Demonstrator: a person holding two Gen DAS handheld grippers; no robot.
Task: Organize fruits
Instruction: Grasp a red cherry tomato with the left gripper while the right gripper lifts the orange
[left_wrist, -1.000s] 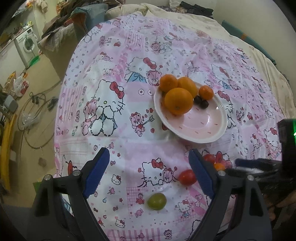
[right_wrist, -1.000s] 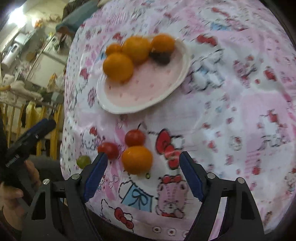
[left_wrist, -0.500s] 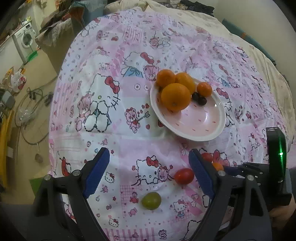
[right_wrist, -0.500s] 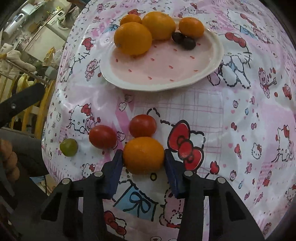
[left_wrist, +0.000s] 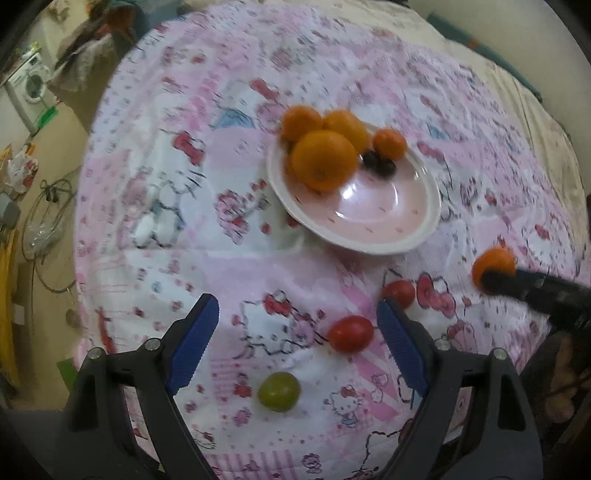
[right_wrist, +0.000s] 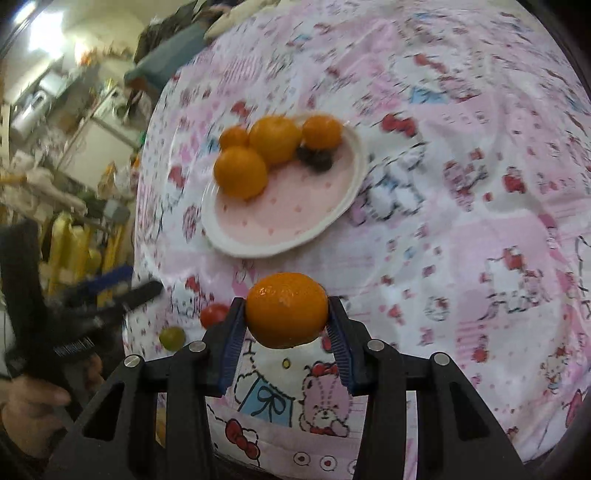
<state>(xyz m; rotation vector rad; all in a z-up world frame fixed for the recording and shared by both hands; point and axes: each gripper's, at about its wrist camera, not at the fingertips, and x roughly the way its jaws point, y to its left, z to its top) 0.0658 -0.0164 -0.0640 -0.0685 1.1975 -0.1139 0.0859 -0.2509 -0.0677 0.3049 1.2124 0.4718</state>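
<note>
My right gripper (right_wrist: 286, 332) is shut on a small orange (right_wrist: 286, 309) and holds it lifted off the cloth, short of the pink plate (right_wrist: 295, 218). In the left wrist view the held orange (left_wrist: 494, 263) shows at the right. The plate (left_wrist: 373, 218) holds several oranges (left_wrist: 323, 159) and two dark fruits (left_wrist: 378, 163). My left gripper (left_wrist: 297, 343) is open and empty over the cloth. Two red tomatoes (left_wrist: 350, 333) lie near its right finger, and a green fruit (left_wrist: 279, 391) lies between the fingers, closer to me.
The fruits lie on a pink cartoon-print cloth (left_wrist: 221, 184) over a bed-like surface. Its left edge drops to a floor with cables and a washing machine (left_wrist: 31, 86). The other hand and gripper (right_wrist: 74, 314) show at the left of the right wrist view.
My right gripper closed on the orange and lifted it off the cloth, toward the plate. My left gripper stayed open and shifted slightly closer to the tomatoes.
</note>
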